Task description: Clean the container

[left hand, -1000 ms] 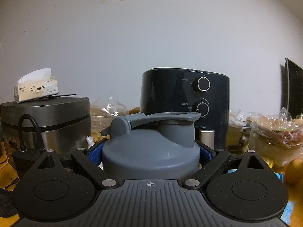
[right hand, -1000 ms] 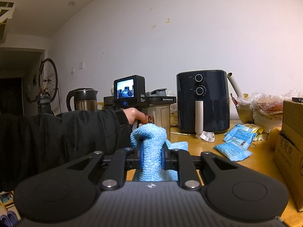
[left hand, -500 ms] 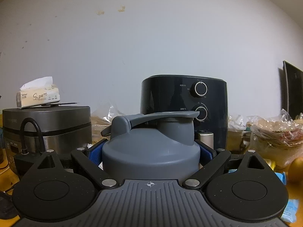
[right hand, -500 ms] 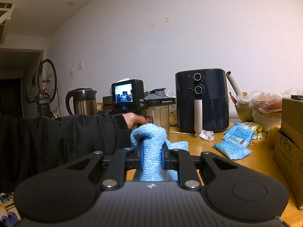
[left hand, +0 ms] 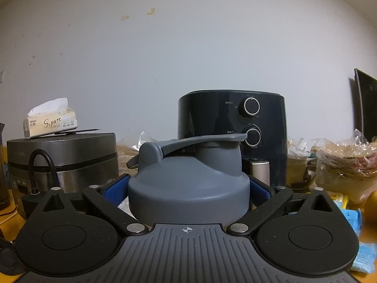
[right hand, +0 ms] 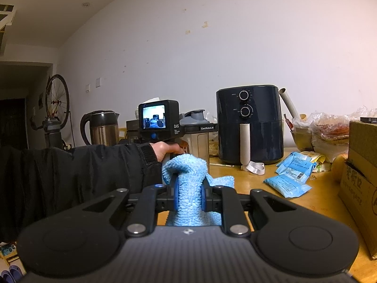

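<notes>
- Left wrist view: the left hand-held gripper point(left hand: 188, 188) clamps one grey-lidded container point(left hand: 188, 184) between its two blue pads, upright, lid shut.
- Behind it stand one dark air fryer point(left hand: 232, 122) with two dials, and one rice cooker point(left hand: 63, 155) carrying one tissue pack point(left hand: 50, 122).
- Right wrist view: the right hand-held gripper point(right hand: 189, 195) is closed on one blue cloth point(right hand: 188, 188).
- The container point(right hand: 196, 132) is held above the worktop point(right hand: 271, 202), left of the air fryer point(right hand: 249, 125).
- One kettle point(right hand: 101, 127) stands further left; three blue packets point(right hand: 286, 184) lie on the worktop.
</notes>
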Demonstrator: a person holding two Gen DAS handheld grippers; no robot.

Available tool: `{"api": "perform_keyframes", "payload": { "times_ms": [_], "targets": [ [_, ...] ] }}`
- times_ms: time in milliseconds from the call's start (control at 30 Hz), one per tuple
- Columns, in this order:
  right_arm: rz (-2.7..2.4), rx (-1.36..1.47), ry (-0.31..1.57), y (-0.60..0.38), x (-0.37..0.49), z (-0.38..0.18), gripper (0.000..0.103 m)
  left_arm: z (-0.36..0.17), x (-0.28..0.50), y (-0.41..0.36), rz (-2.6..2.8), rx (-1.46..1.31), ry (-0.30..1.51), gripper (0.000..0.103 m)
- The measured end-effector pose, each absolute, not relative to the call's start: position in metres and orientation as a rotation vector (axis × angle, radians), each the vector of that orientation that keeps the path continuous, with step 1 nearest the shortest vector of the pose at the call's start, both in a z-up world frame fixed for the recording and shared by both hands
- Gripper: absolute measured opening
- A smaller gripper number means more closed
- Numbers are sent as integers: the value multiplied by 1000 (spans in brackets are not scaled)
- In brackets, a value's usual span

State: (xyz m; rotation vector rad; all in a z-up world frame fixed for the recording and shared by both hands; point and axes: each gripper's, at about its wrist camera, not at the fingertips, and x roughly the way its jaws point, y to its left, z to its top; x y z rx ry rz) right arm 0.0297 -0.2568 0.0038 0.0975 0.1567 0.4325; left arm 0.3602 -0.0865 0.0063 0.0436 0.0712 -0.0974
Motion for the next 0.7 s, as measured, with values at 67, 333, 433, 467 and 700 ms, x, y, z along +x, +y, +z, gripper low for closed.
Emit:
{"api": "perform_keyframes", "payload": {
  "times_ms": [67, 333, 433, 467, 700],
  "targets": [
    [432, 98, 157, -257, 30, 4, 14, 6, 360, -86, -92, 45, 69, 103],
    [430, 97, 153, -257, 29, 4, 14, 6, 358, -87, -108, 59, 84, 103],
    [426, 97, 151, -257, 28, 4, 14, 4, 355, -85, -103, 56, 92, 103],
    [425, 97, 150, -258, 28, 4, 14, 4, 354, -84, -101, 53, 96, 103],
    [412, 98, 141, -259, 27, 7, 14, 6, 335, -79, -109, 39, 137, 103]
  ]
}}
